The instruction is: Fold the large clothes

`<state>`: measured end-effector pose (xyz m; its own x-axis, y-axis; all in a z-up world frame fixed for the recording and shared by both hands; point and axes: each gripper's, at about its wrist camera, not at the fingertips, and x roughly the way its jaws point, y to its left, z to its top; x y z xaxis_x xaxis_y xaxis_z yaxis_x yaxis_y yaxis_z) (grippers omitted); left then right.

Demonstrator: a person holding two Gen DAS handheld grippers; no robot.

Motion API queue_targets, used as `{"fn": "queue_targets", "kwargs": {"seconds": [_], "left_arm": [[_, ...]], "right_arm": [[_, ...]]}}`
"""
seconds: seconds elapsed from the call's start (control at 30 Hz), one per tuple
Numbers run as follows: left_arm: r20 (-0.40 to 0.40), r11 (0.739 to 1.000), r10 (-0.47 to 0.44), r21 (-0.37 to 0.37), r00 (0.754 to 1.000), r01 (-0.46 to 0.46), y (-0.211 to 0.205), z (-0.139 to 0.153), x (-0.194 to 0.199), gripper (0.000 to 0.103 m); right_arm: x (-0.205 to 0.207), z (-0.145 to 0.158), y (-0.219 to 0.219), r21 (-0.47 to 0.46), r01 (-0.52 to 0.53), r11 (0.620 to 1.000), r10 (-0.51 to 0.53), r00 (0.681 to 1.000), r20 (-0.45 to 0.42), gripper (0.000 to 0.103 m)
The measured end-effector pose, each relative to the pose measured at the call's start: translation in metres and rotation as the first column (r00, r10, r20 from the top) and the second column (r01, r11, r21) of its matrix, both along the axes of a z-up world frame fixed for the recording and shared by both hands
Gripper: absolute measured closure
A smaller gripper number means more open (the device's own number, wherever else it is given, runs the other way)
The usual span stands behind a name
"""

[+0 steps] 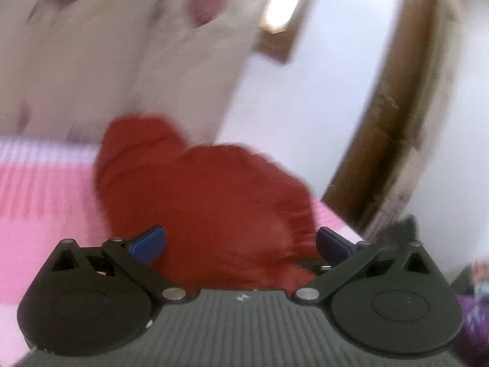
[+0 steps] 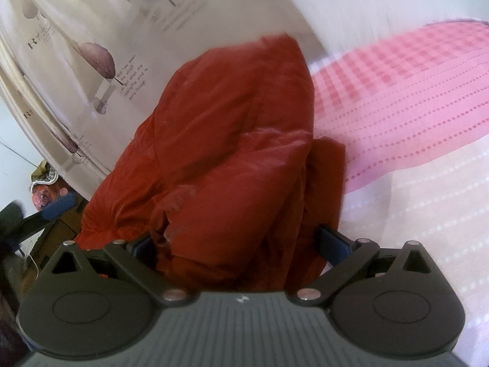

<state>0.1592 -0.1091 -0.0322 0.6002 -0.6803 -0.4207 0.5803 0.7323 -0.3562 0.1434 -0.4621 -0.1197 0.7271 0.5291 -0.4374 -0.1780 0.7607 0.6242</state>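
Lying bunched on a pink bedspread [image 2: 428, 98], a large red garment [image 2: 232, 140], perhaps a padded jacket, fills the middle of both wrist views. Behind it hangs a pale curtain [image 2: 91, 39] printed with leaves and lines of text.

In the right wrist view, the right claw [image 2: 241, 244] has a thick bundle of the red fabric between its blue-padded fingers [image 2: 331, 244]. The jaws stand fairly wide, but cloth fills the gap, so it appears to be clenched on the garment.

In the left wrist view, which is badly motion-blurred, the left claw [image 1: 241, 244] is spread wide with its blue fingertips [image 1: 149, 244] well apart. The red fabric lies beyond and below them, and I cannot tell whether it touches either pad. A brown wooden frame [image 1: 394, 116] curves along the right side.

The fold looks barely begun. To do this step well, the left claw should take a matching edge or corner rather than a lump. Both claws should then lift and draw apart so the garment spreads flat on the bed before any fold is made.
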Motion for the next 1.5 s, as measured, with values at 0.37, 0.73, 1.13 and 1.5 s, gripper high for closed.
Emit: {"fn": "queue_targets", "kwargs": {"seconds": [0.37, 0.73, 1.13, 1.5], "left_arm": [[-0.358, 0.966, -0.082, -0.258, 0.93, -0.014, 0.053, -0.065, 0.083, 0.0], [-0.377, 0.968, -0.203, -0.216, 0.903, 0.128, 0.032, -0.076, 0.11, 0.0], [-0.282, 0.988, -0.105, -0.141, 0.954, 0.067, 0.018, -0.073, 0.088, 0.007], [-0.099, 0.998, 0.027, -0.046, 0.995, -0.032, 0.043, -0.043, 0.049, 0.018]], "right_arm": [[0.008, 0.002, -0.006, 0.03, -0.043, 0.999, 0.044, 0.998, -0.036, 0.0], [0.028, 0.0, -0.013, 0.164, -0.068, 0.984, 0.087, 0.99, -0.111, 0.0], [0.041, -0.006, 0.008, 0.166, -0.095, 0.981, 0.104, 0.994, -0.044, 0.0], [0.028, 0.042, 0.076, -0.076, -0.078, 0.994, 0.088, 0.987, 0.135, 0.026]]}}
